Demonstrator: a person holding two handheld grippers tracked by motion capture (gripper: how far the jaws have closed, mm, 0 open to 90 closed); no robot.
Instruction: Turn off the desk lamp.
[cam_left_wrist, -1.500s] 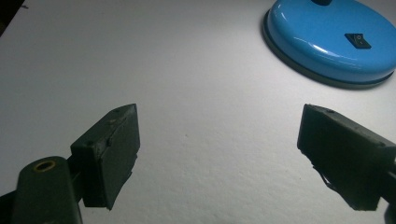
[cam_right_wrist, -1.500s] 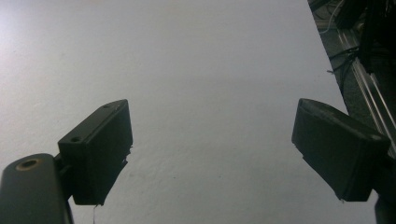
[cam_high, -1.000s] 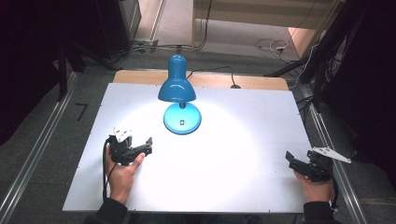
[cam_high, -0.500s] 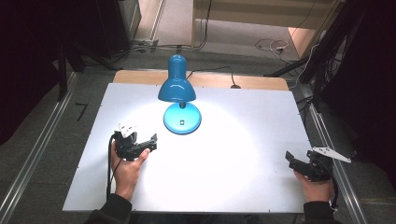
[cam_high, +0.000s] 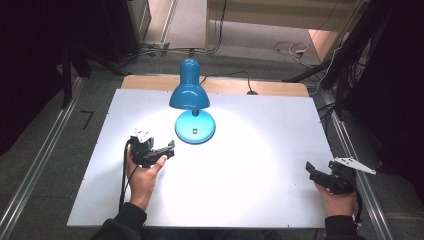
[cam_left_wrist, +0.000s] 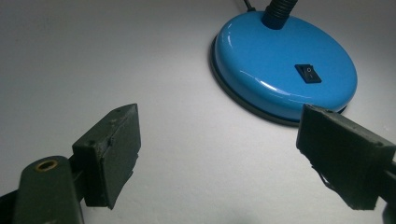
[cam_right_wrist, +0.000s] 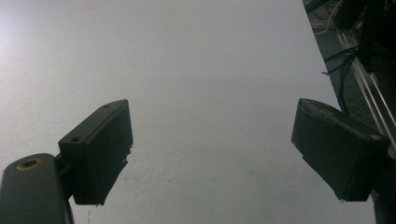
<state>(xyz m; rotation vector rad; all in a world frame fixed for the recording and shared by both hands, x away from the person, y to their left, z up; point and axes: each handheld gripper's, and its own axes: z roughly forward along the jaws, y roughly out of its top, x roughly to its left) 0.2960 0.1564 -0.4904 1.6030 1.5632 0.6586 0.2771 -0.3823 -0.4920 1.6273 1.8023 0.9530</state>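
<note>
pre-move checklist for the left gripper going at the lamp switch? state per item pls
1. Left gripper jaws apart and holding nothing: ok.
2. Switch on the lamp base in sight from the left gripper view, ahead and to the right of the gap between the jaws: ok.
3. Bare table between the left gripper and the base, nothing in the path: ok.
4. Lamp shade overhangs the base; room for the jaws beneath it: cannot tell.
5. Lamp on or off: the table is brightly lit beneath the shade, so it looks on; the switch's rocker position: cannot tell.
6. Right gripper open, near the table's right edge, well away from the lamp: ok.
</note>
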